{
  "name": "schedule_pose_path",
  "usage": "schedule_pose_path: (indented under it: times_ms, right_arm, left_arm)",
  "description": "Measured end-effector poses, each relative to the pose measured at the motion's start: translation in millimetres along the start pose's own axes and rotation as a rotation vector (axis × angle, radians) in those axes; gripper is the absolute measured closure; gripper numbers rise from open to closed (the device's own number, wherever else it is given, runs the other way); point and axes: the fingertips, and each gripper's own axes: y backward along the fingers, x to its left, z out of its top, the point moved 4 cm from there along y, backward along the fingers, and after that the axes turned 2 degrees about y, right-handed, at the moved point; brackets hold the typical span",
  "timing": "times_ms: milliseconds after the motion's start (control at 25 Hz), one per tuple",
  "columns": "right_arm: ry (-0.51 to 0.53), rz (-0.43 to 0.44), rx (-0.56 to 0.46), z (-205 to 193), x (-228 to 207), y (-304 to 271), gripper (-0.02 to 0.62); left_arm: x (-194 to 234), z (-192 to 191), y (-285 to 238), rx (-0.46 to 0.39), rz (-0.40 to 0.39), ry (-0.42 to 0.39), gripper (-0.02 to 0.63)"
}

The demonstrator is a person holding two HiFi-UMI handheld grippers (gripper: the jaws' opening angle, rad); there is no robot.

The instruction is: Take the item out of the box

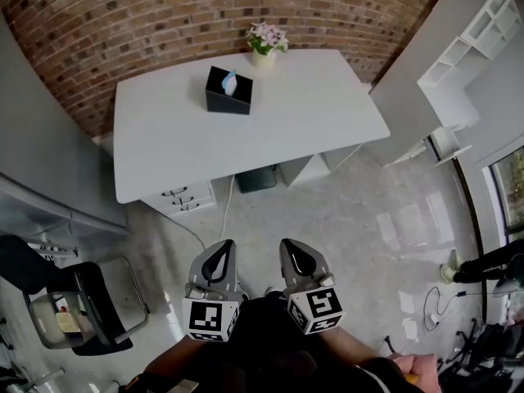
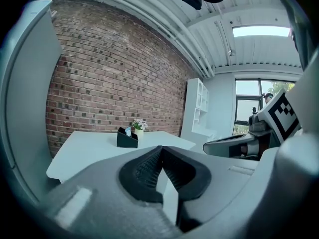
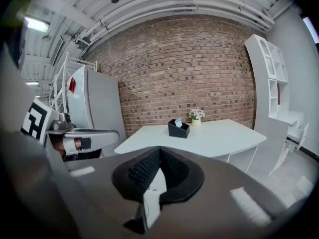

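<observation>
Brick wall (image 1: 164,23) backs the room, with a pale glossy floor (image 1: 352,219) below. The left gripper (image 1: 219,256) and right gripper (image 1: 296,254) are side by side above the floor, well short of the white table (image 1: 311,121) and pointing toward it. On both grippers the jaws are pressed together at the tips, with nothing between them. A black box (image 1: 228,95) stands on the table's far half, open at the top, with a light blue item (image 1: 230,80) protruding from it. A small pot of flowers (image 1: 266,43) sits near the box at the table's back edge. A white drawer unit (image 1: 184,196) stands beneath the table, and white shelving (image 1: 483,31) stands to the right.
</observation>
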Motion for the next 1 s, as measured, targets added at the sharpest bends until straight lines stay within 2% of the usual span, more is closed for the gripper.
schedule_pose_path:
  times_ms: [280,560,1000]
  right_arm:
    - [0.009,0.011,0.014,5,0,-19,0.594]
    - [0.027,0.080,0.022,11,-12,-52,0.594]
    - [0.062,0.198,0.013,44,-73,-111,0.594]
  left_arm:
    - [17,2,-7,0.001,0.020,0.015,0.603]
    - [32,4,-29,0.004,0.086,0.020,0.603]
    - [29,30,-104,-0.004,0.182,0.012,0.603]
